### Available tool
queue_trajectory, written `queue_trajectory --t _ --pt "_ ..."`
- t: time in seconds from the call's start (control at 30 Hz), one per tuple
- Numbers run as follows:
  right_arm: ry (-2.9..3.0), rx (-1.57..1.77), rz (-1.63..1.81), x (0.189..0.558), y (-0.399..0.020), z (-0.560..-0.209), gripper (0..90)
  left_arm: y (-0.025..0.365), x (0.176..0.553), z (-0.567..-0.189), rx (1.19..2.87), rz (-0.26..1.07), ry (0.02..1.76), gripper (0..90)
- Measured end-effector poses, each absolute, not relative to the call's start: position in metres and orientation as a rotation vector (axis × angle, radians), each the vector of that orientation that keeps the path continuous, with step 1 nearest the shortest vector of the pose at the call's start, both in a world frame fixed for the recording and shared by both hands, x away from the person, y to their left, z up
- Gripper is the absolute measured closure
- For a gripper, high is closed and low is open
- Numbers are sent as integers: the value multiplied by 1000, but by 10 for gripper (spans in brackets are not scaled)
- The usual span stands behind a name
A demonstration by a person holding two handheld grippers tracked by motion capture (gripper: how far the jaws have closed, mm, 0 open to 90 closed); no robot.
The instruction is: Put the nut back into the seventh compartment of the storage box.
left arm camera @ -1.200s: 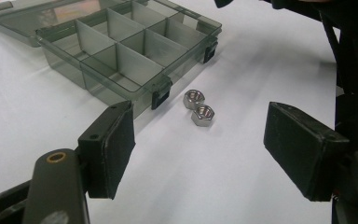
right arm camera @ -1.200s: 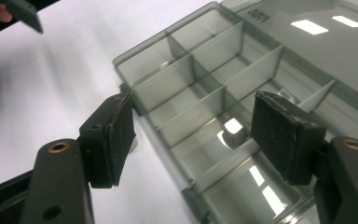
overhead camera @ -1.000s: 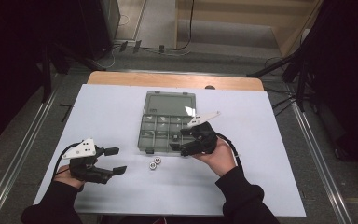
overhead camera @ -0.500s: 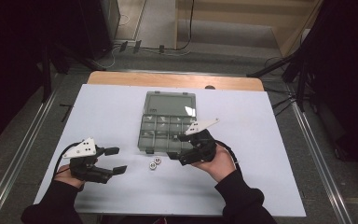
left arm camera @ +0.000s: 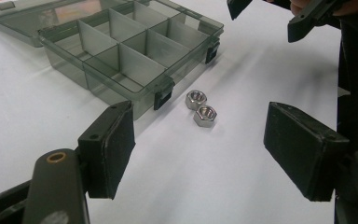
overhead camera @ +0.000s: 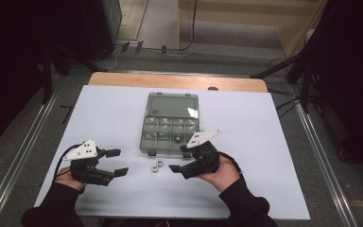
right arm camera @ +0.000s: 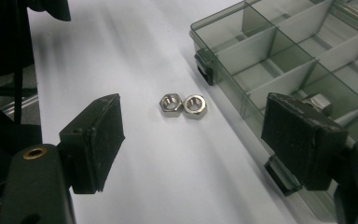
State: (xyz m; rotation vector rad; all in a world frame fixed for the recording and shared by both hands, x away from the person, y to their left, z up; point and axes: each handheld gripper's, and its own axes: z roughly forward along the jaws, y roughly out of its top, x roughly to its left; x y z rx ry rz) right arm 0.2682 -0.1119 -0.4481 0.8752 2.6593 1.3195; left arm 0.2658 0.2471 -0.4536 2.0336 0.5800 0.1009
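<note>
White table (overhead camera: 264, 142) with a wooden far edge, seen from above. A smoky transparent compartment box (overhead camera: 172, 127) lies open at centre, its lid folded back away from the person. Two steel hex nuts (overhead camera: 156, 165), touching each other, rest on the table just in front of the box's near wall. Left gripper (overhead camera: 116, 161), near the left edge, and right gripper (overhead camera: 178, 160), just right of the nuts, both have jaws spread wide and hold nothing.
</note>
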Motion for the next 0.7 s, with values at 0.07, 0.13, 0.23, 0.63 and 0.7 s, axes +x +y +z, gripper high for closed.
queue_trajectory --t 0.07,0.13,0.23,0.63,0.7 --pt "2665 871 1339 267 -110 -448 220 247 266 -454 2032 102 575 250" --pt "2670 861 1321 265 -106 -448 220 247 266 -454 2032 102 577 250" --pt "2687 848 1313 264 -101 -450 220 247 266 -454 2031 102 580 251" --pt "2729 853 1197 265 -82 -460 280 246 266 -454 2034 103 573 250" --pt "2740 859 1173 265 -79 -461 302 246 265 -453 2042 103 573 251"
